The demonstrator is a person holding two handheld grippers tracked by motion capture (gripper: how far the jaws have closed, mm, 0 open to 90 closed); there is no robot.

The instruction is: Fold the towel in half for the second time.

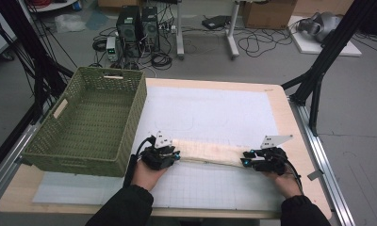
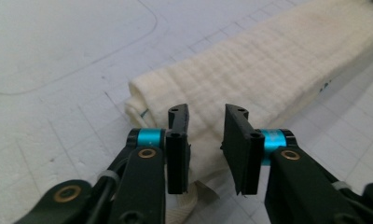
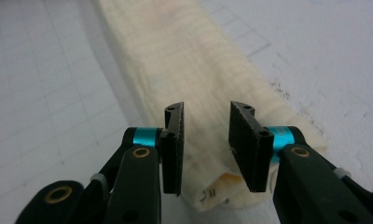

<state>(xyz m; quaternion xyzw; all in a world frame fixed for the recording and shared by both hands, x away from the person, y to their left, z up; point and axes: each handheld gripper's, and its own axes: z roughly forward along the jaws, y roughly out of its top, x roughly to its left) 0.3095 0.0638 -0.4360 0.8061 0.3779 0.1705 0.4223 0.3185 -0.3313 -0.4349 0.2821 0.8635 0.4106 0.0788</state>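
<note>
A folded cream towel (image 1: pixel 208 153) lies as a long strip on the desk (image 1: pixel 290 127). The left claw (image 2: pixel 205 140) and the right claw (image 3: pixel 205 142) stand open around its ends. Probably the next fold begins; both must close first.

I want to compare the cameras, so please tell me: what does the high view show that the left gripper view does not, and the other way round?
High view alone: the green woven basket on the table's left side, both hands holding grippers at the two ends of the folded cream towel, the computers and cables on the floor beyond the table.

Left gripper view alone: close detail of the towel's waffle weave, its rolled end, and the left gripper with its fingers open, the towel's end lying between them.

Both: the towel, the white gridded mat, the left gripper.
</note>
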